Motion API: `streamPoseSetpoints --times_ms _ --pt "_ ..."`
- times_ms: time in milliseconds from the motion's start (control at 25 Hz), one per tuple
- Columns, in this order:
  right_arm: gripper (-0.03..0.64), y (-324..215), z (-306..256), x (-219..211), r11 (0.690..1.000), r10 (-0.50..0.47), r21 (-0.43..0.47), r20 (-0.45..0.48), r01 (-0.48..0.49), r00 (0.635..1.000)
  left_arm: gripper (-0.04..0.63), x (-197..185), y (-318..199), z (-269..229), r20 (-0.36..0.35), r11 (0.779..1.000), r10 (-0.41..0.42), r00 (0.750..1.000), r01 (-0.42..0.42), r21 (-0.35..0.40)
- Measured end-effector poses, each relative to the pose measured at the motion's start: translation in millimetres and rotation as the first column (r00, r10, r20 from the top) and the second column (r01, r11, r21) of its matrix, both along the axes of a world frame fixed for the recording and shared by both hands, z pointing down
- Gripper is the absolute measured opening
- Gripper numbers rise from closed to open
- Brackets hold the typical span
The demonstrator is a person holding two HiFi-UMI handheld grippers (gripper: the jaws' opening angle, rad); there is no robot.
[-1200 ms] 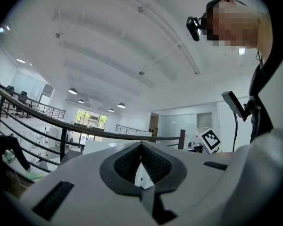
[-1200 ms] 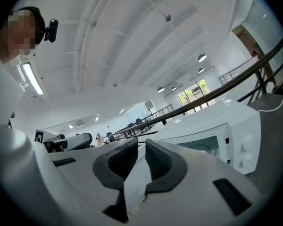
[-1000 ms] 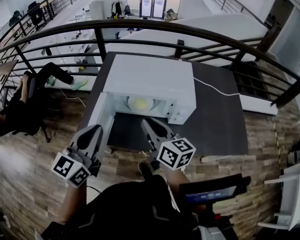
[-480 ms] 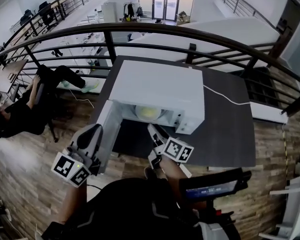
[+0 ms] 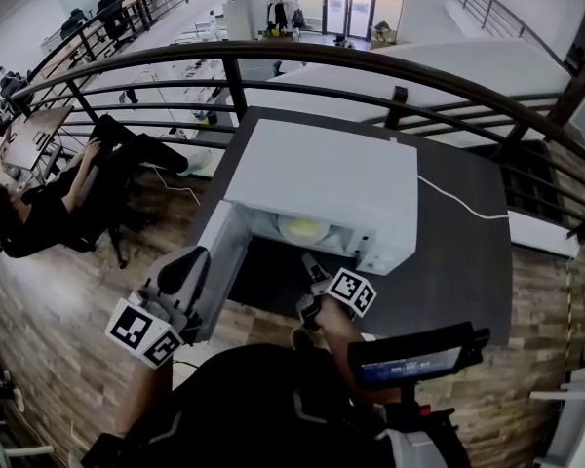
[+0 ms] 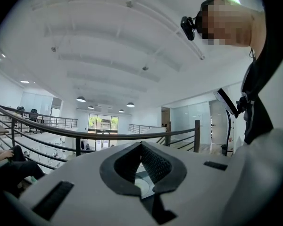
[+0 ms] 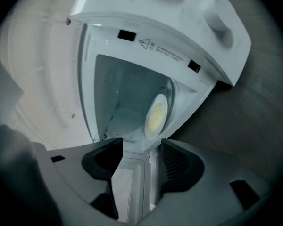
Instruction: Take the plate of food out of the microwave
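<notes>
**A:** From overhead, where's the plate of food [image 5: 302,228]?

**B:** Inside the open white microwave [image 5: 322,178] on the dark counter [image 5: 448,252]. The door [image 5: 219,266] is swung out beside the left tool [image 5: 190,261], and the right tool [image 5: 312,264] is low at the opening.

**A:** And the left tool's view?

**B:** Its tips are pressed together on nothing, aimed over the railing [image 6: 85,134].

**A:** The right tool's?

**B:** It has just been spreading wide, with nothing between. The plate lies ahead in the cavity. I reckon a shallow bite on its rim could let it sag and spill, or a jaw could snag the microwave's front edge.

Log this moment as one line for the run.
microwave door open | plate of food inside | right gripper aimed inside, jaws just opening, empty | left gripper shut, beside door
</notes>
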State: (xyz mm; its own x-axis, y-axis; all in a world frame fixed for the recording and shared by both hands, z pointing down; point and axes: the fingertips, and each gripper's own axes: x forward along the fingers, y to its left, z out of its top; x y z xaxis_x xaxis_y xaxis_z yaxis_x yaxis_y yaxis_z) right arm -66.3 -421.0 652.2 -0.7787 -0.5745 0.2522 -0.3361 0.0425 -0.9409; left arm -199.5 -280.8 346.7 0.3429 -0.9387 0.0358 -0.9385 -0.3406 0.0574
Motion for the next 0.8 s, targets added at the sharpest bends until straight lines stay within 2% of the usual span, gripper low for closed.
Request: streamPoseSetpoints --times_ms 240,360,800 --pt "0.236 -19 33 -18 0.995 0.029 -0.094 0.009 -0.028 1.000 0.003 -23 -5 7 0.013 0.999 -0.047 0.999 0.047 -0.016" --pt "0.236 -27 41 -14 0.993 0.038 -0.114 0.008 -0.037 0.999 0.003 -17 -6 8 0.038 0.998 -0.061 0.997 0.062 -0.025" --pt "0.236 -50 62 -18 0.972 0.095 -0.226 0.096 -0.071 0.991 0.002 -9 -6 14 0.062 0.991 -0.115 0.991 0.119 -0.062"
